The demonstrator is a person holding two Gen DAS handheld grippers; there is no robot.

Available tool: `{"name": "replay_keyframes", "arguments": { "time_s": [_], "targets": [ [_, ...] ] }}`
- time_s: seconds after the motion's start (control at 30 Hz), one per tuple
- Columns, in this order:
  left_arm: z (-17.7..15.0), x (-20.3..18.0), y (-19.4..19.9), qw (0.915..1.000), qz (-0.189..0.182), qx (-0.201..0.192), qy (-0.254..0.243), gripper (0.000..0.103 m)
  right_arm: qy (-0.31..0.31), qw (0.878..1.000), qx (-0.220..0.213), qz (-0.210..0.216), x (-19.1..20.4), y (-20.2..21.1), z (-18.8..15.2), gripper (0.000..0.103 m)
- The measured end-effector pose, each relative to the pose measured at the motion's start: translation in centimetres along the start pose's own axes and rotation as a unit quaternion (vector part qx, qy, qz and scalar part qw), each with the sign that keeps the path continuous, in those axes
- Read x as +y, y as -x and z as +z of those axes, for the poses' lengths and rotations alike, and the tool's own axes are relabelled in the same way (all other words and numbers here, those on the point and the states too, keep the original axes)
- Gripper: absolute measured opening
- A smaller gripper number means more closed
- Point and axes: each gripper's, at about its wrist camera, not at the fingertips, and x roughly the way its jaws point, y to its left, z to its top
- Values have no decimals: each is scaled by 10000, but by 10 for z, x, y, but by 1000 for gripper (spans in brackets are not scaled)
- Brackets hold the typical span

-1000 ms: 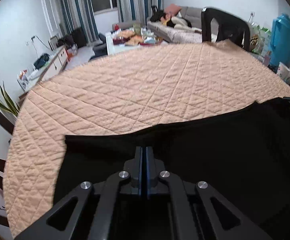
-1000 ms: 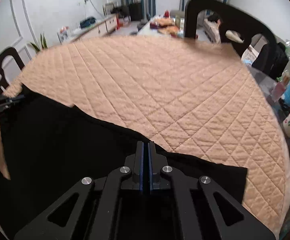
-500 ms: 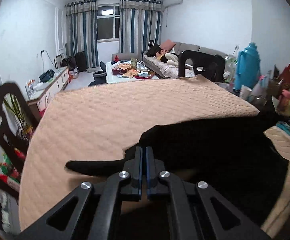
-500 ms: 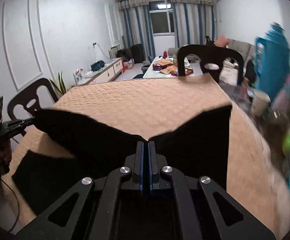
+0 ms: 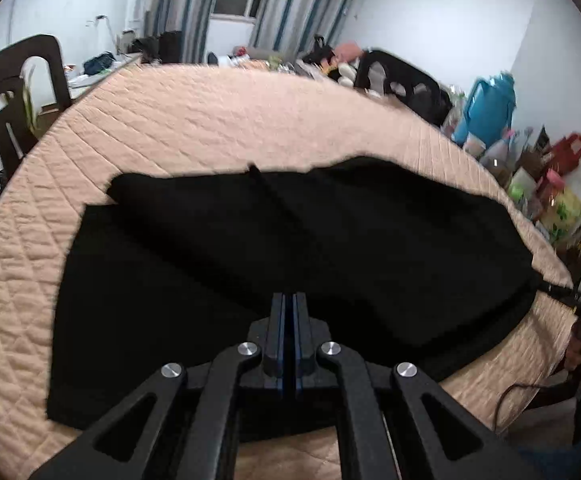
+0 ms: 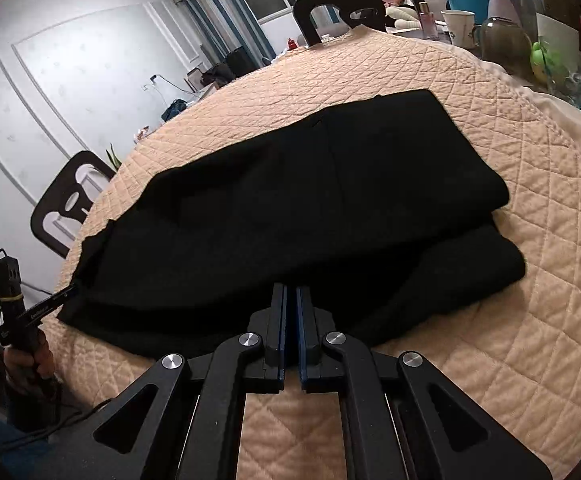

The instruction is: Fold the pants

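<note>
pants (image 5: 310, 264): black, now doubled over on quilted counter (image 5: 210, 120); a sec ago spread flat
change: far edge pulled toward near edge, 1st fold looks done
left gripper (image 5: 289, 300): clenched on near hem
right gripper (image 6: 291, 292): clenched on near hem
next: prob. release, smooth, fold again

No legible text anywhere (only blurred lettering on the left gripper (image 6: 50, 304))
</note>
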Motion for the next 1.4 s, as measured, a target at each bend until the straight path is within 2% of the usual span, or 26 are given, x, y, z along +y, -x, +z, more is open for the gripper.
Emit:
{"name": "replay_keyframes", "arguments": {
  "time_s": [0.07, 0.1, 0.13, 0.17, 0.2, 0.4, 0.47, 0.53, 0.57, 0.6, 0.63, 0.67, 0.7, 0.8, 0.83, 0.87, 0.9, 0.97, 1.13, 1.23, 1.33, 1.4],
  "targets": [
    [7, -4, 7, 9998, 168, -136, -3, 12, -63, 9999, -130, -13, -5, 9, -1, 20],
    [11, -6, 8, 9994, 261, -214, -8, 25, -127, 9997, -219, -15, -8, 14, 1, 24],
    [16, -9, 7, 9990, 334, -284, -52, 40, -182, 9994, -287, -19, -10, 17, 0, 33],
    [19, -14, 4, 9985, 417, -338, -133, 46, -247, 9990, -372, -42, -15, 21, 0, 42],
    [20, -19, -1, 9978, 522, -359, -206, 51, -341, 9983, -455, -148, -19, 23, 2, 44],
    [32, -36, -56, 9933, 1018, 43, -538, 51, -956, 9890, -748, -846, -48, 29, 8, 44],
    [35, -37, -69, 9895, 1306, 124, -599, 51, -1092, 9858, -837, -967, -58, 31, 12, 44],
    [33, -34, -76, 9880, 1432, 152, -556, 51, -1248, 9835, -817, -1026, -68, 28, 19, 44],
    [33, -34, -76, 9875, 1479, 79, -535, 51, -1339, 9823, -752, -1076, -74, 24, 24, 44],
    [33, -34, -77, 9866, 1545, 66, -525, 46, -1432, 9814, -642, -1102, -78, 17, 28, 44],
    [32, -33, -76, 9860, 1589, 29, -511, 23, -1498, 9813, -557, -1074, -83, 12, 29, 44],
    [32, -31, -74, 9857, 1625, -18, -455, 10, -1572, 9811, -487, -1019, -86, 6, 31, 45],
    [31, -28, -70, 9861, 1626, -48, -348, 5, -1580, 9809, -570, -984, -88, 5, 34, 46],
    [26, -11, -51, 9863, 1619, -297, 48, 5, -1449, 9827, -632, -966, -84, 2, 39, 46],
    [23, -6, -43, 9858, 1621, -403, 176, 5, -1435, 9827, -673, -960, -84, 2, 40, 43],
    [20, 0, -32, 9856, 1563, -555, 323, 5, -1422, 9827, -728, -933, -85, 3, 39, 30],
    [16, 5, -23, 9850, 1529, -673, 433, 5, -1428, 9830, -806, -829, -85, 5, 39, 24],
    [8, 15, -6, 9832, 1465, -861, 660, 5, -1423, 9827, -935, -731, -83, 9, 37, 18],
    [-12, 36, 14, 9809, 1205, -952, 1195, 5, -1451, 9811, -1108, -647, -80, 14, 38, 14],
    [-13, 40, 15, 9800, 1052, -1004, 1361, 5, -1425, 9816, -1082, -674, -78, 12, 38, 11],
    [-8, 41, 25, 9774, 885, -1238, 1465, 5, -1331, 9827, -1117, -640, -72, 14, 48, 9],
    [-3, 37, 39, 9754, 884, -1475, 1382, 5, -1195, 9828, -1299, -539, -61, 29, 53, 8]
  ]
}}
